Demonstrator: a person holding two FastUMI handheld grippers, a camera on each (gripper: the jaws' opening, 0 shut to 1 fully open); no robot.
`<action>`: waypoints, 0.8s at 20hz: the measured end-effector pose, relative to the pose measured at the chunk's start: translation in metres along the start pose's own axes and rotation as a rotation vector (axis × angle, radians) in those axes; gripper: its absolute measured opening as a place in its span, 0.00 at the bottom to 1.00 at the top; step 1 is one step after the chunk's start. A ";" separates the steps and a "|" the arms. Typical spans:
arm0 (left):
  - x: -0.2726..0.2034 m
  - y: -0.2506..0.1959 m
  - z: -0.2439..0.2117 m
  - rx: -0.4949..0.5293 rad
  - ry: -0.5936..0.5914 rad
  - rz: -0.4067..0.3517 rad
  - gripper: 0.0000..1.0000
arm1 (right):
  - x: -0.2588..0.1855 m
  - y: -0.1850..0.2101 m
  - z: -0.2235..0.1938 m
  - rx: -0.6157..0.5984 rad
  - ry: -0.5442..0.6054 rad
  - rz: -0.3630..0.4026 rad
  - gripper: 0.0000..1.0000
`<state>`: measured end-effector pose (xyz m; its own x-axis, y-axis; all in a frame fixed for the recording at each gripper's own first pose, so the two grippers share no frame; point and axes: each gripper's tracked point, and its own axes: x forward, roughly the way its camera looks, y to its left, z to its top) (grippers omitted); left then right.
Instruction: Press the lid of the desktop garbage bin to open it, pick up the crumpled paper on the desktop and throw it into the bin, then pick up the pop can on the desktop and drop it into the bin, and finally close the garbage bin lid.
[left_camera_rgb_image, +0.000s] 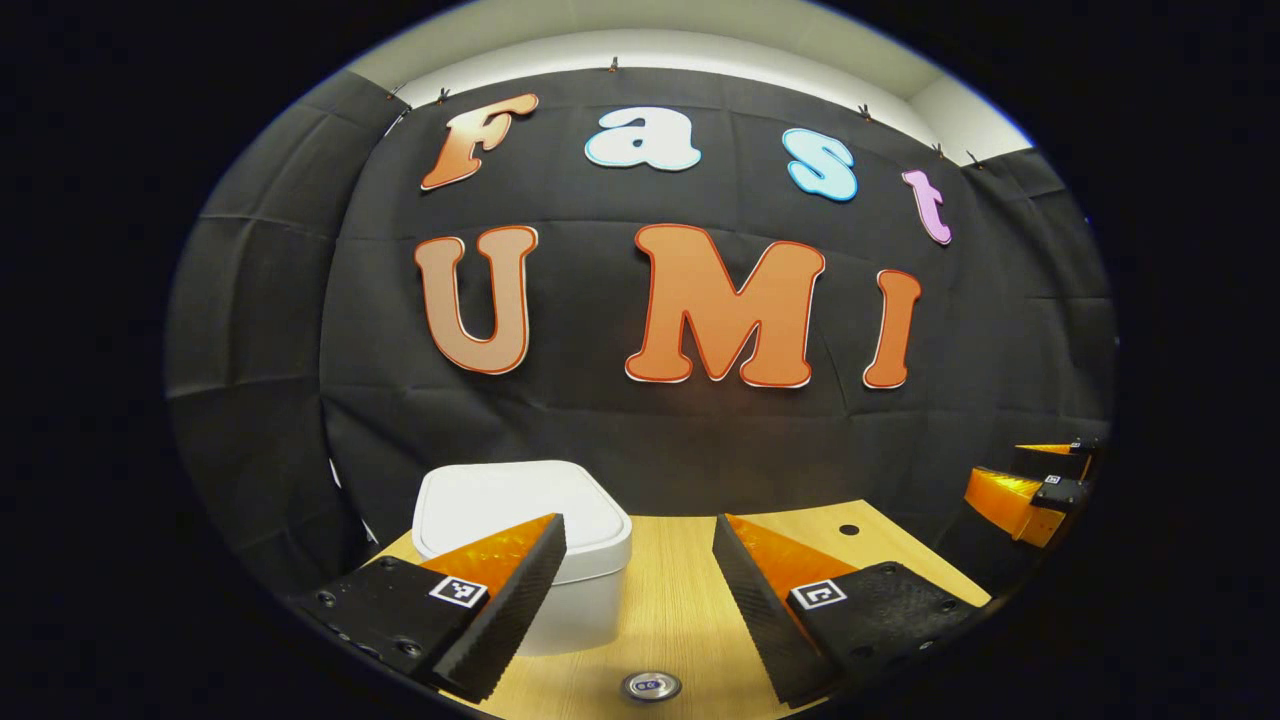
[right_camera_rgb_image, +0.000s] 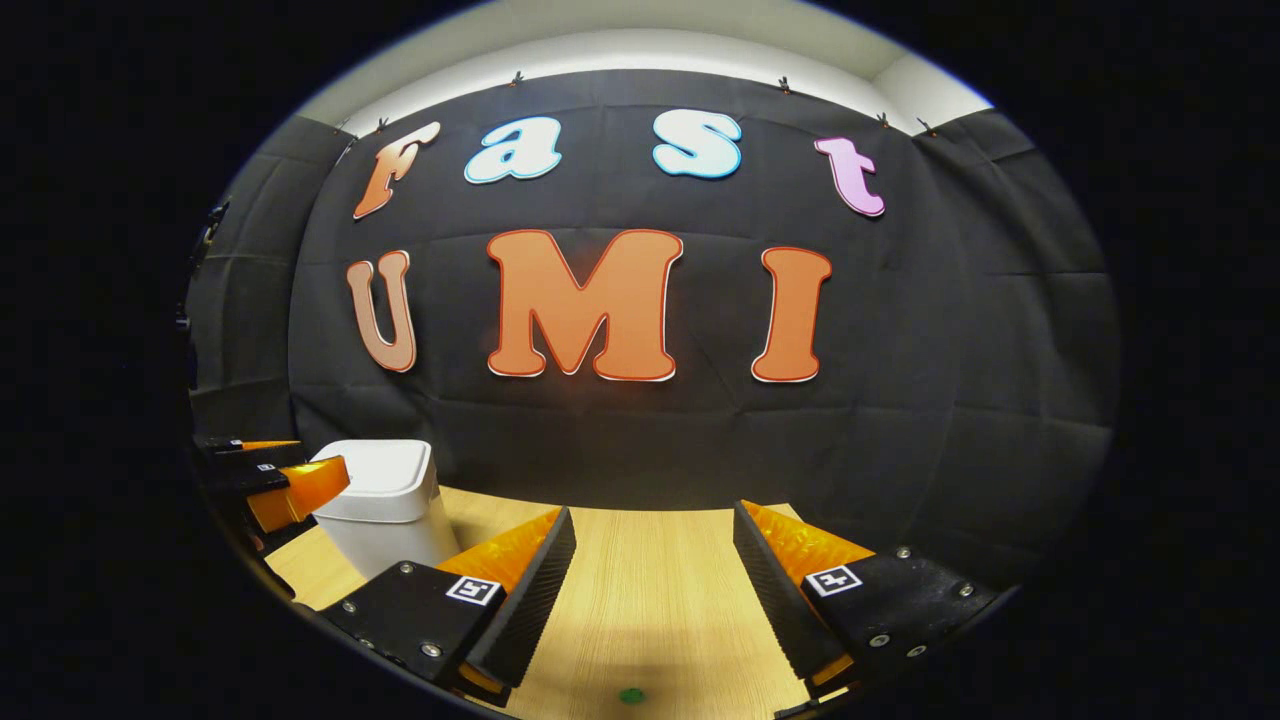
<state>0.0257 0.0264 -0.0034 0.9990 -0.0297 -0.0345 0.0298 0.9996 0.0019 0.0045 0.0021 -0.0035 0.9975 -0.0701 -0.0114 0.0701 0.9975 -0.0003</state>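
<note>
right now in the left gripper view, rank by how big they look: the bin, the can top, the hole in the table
1. bin, by far the largest
2. can top, small, though it sits nearest the camera
3. hole in the table, smallest, but farther off, so nearness may skew the last two

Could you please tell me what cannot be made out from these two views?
- Bin contents: the shut lid hides them in the left gripper view.
- Pop can: its body is cut off by the lower edge there.
- Green speck on the table, right gripper view: too small to identify.
</note>
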 end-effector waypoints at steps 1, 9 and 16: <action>0.002 -0.001 0.001 0.006 0.001 -0.005 0.93 | 0.001 -0.001 -0.001 0.000 0.001 -0.001 0.94; 0.007 -0.008 -0.004 0.049 0.024 -0.048 0.43 | 0.004 0.004 -0.002 0.009 0.008 0.009 0.95; 0.009 0.024 0.001 0.058 0.027 0.014 0.00 | 0.009 0.005 -0.006 0.005 0.021 0.014 0.95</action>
<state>0.0352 0.0500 -0.0021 0.9981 -0.0146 -0.0607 0.0183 0.9980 0.0608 0.0137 0.0069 -0.0093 0.9979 -0.0559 -0.0325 0.0561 0.9984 0.0051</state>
